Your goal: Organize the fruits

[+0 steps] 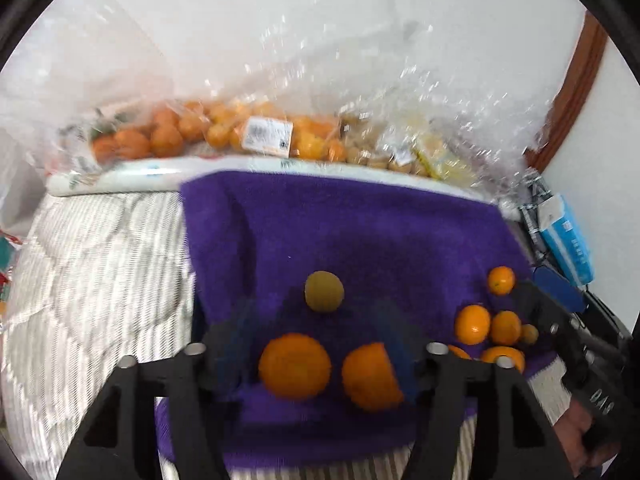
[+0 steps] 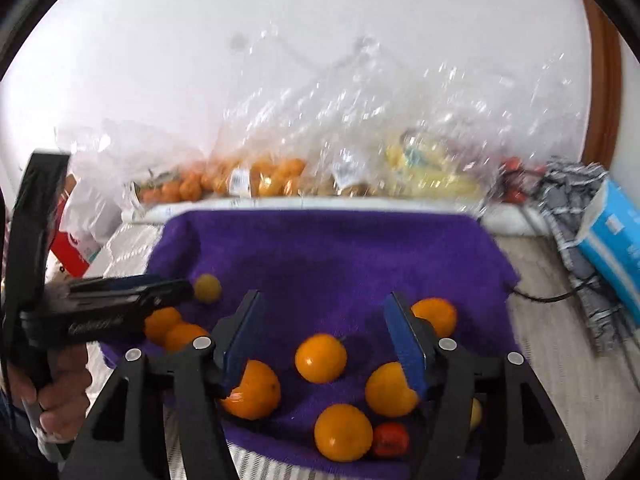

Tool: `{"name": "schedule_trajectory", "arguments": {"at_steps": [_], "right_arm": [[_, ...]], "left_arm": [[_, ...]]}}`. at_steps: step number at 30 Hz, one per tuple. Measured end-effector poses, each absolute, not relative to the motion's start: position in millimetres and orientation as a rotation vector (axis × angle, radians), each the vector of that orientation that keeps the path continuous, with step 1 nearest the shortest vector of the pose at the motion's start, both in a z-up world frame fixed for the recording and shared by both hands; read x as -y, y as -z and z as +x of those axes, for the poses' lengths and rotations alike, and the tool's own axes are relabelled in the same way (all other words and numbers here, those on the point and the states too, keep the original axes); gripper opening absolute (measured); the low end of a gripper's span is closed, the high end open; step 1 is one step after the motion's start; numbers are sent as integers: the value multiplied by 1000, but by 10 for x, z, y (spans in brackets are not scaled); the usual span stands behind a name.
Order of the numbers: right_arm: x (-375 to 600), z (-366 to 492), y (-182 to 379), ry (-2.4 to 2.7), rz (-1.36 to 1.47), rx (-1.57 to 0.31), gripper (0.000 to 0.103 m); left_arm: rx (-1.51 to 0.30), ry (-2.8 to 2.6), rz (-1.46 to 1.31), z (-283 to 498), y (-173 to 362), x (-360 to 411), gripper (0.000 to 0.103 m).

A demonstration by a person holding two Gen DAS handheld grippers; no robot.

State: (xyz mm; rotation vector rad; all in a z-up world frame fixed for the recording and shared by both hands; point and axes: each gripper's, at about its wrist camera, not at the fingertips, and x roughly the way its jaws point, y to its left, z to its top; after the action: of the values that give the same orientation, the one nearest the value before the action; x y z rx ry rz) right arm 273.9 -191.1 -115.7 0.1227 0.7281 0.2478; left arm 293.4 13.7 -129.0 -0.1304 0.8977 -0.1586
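A purple towel point(image 1: 360, 232) point(image 2: 332, 252) lies on a striped quilt with loose fruit on it. In the left wrist view two large oranges point(image 1: 294, 365) point(image 1: 372, 376) lie between the fingers of my open left gripper point(image 1: 320, 320), and a yellow-green fruit point(image 1: 324, 291) sits just beyond. A cluster of small oranges point(image 1: 490, 324) lies to the right. In the right wrist view my open right gripper point(image 2: 324, 320) hovers over several oranges point(image 2: 321, 358) and a small red fruit point(image 2: 390, 440). The left gripper point(image 2: 176, 288) shows at left, near the yellow-green fruit point(image 2: 207, 288).
Clear plastic bags of oranges point(image 1: 224, 132) point(image 2: 248, 180) and yellow fruit point(image 2: 432, 176) line the wall behind the towel. A blue-white pack point(image 2: 616, 240) and a grey checked cloth point(image 2: 576, 208) lie at right. A red box point(image 2: 70, 248) stands at left.
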Motion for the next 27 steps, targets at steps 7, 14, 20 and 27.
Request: {"name": "schedule_trajectory", "arguments": {"at_steps": [7,14,20,27], "right_arm": [[1920,2144,618,-140,112,-674,78],[1868,1482,317,-87,54,-650,85],[1879,892,275,-63,60,-633,85],[2015,443,175,-5,94,-614,94]], "left_arm": [[-809,146,-128,2363,921,-159,73],[-749,123,-111,1708,665,-180,81],[-673,105,-128,1133,483,-256,90],[-615,109,-93,609,342,-178,96]]}}
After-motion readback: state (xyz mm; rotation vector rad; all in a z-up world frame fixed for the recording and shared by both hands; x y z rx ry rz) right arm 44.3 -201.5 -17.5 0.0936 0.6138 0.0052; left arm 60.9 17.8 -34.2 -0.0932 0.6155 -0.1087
